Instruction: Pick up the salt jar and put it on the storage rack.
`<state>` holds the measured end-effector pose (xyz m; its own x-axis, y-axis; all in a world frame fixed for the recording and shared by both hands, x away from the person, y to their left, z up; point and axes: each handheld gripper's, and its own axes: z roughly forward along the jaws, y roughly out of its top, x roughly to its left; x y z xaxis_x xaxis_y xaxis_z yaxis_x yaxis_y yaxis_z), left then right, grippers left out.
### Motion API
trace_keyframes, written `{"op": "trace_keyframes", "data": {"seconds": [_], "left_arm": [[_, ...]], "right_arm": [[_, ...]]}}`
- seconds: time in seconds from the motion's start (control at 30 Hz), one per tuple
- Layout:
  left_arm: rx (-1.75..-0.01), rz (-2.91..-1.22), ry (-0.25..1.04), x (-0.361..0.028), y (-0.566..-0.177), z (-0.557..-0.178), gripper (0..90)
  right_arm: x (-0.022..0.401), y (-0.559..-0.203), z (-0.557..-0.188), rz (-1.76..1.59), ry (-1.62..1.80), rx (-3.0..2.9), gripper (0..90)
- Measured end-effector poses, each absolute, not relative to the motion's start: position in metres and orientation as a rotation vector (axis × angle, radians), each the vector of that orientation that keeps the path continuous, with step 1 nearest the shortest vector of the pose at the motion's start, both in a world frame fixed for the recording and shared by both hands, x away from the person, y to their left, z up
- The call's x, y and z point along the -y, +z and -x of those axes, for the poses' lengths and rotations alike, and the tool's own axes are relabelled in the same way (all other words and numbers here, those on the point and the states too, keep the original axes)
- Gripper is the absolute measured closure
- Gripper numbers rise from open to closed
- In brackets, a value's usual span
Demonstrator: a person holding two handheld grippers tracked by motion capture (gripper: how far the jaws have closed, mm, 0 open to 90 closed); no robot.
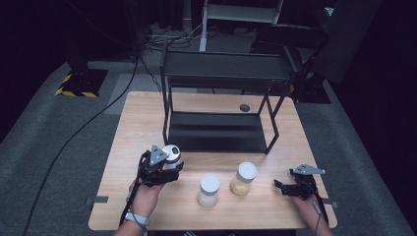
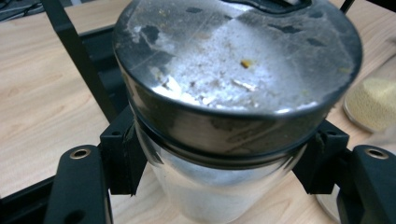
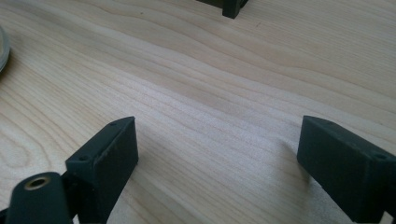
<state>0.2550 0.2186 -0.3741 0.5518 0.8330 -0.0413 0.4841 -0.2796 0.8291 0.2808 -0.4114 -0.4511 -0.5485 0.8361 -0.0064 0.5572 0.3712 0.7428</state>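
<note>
Left gripper [image 1: 167, 164] pinches the silver-lidded jar [image 2: 233, 93], apparently mid-transfer toward the black rack [image 1: 216, 130] at frame centre; right gripper [image 1: 287, 187] rests spread, empty; next: careful placement.

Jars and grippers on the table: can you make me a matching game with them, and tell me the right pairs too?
Things:
1. silver-lidded jar
2. right gripper
3. yellow-filled jar
4. black shelf

Descriptions:
A. stands on the table between the white-filled jar and the right gripper
B. stands at the far half of the table
C. clamped in the left gripper
D. jaws open, nothing between them

Pairs: 1-C, 2-D, 3-A, 4-B
</note>
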Motion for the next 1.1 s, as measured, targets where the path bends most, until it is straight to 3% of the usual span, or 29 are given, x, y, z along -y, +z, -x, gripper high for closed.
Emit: {"op": "trace_keyframes", "data": {"seconds": [1.1], "left_arm": [[-1.047,-1.941,0.575,-0.182,-0.351,-0.323,30.6]], "right_arm": [[0.412,-0.451,-0.281,-1.208,0.999,-2.259,12.4]]}}
